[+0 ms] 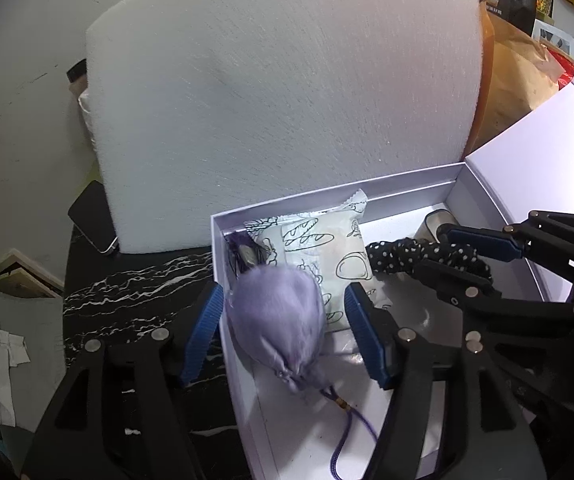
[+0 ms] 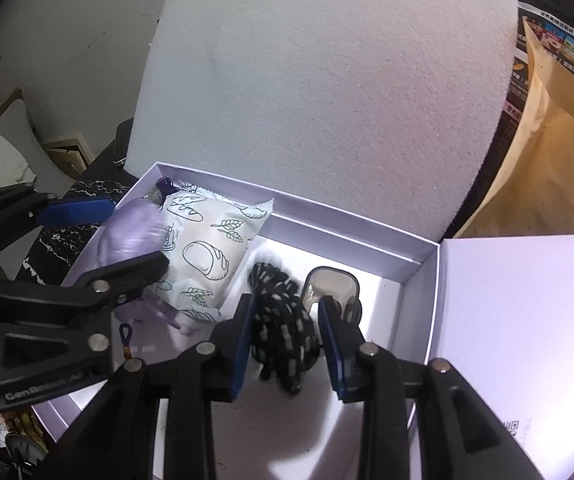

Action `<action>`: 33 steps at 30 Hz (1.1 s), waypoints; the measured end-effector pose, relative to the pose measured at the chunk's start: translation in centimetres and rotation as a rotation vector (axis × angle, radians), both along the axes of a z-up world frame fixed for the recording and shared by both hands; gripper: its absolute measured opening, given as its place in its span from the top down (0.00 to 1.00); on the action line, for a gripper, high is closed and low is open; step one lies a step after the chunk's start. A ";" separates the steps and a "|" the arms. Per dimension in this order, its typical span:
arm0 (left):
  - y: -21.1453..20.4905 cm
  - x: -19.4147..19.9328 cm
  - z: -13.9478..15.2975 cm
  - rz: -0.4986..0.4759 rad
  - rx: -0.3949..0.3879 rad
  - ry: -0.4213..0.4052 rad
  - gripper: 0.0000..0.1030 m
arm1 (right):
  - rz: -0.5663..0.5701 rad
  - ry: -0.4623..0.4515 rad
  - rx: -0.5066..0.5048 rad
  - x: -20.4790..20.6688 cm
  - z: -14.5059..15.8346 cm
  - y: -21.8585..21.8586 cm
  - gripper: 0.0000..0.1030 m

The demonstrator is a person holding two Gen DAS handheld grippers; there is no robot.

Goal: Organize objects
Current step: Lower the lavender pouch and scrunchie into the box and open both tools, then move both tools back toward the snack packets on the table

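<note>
A white box (image 1: 407,178) sits on the bench. The left claw (image 1: 283,336) is spread wide around a soft lilac pouch (image 1: 279,320), not gripping; best pinched at its gathered neck. The right claw (image 2: 287,340) is part-open around a limp dotted scrunchie (image 2: 283,328). The box wall crowds the left finger (image 1: 203,332); bare floor shows under the right claw.

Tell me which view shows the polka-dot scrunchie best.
Right wrist. The scrunchie sits mid-frame between the open right gripper fingers, lying in the white box, though motion-blurred. The left wrist view shows it only sideways at the right, partly covered by the right gripper's fingers, beyond the bread packet.
</note>
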State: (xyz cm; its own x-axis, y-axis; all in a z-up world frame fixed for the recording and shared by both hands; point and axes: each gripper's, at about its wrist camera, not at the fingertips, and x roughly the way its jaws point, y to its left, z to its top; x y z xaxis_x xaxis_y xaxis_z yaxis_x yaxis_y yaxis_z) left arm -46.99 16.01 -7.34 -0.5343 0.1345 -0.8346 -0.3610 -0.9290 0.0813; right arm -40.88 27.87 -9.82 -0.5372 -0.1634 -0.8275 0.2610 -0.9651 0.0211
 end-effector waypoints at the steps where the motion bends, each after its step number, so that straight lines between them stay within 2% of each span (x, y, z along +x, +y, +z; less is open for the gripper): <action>1: -0.2 0.1 0.3 0.004 0.004 0.000 0.39 | -0.003 0.000 -0.002 0.0 0.1 0.1 0.66; 9: -1.2 1.6 2.6 0.033 0.025 0.020 0.38 | 0.000 0.023 -0.012 1.5 1.5 0.5 0.65; 17: -1.8 4.2 5.2 0.061 0.043 0.032 0.38 | 0.012 0.067 -0.004 4.4 4.5 0.9 0.65; 33: -4.3 11.4 11.4 0.116 0.066 0.131 0.38 | 0.053 0.146 0.012 10.6 10.2 0.3 0.65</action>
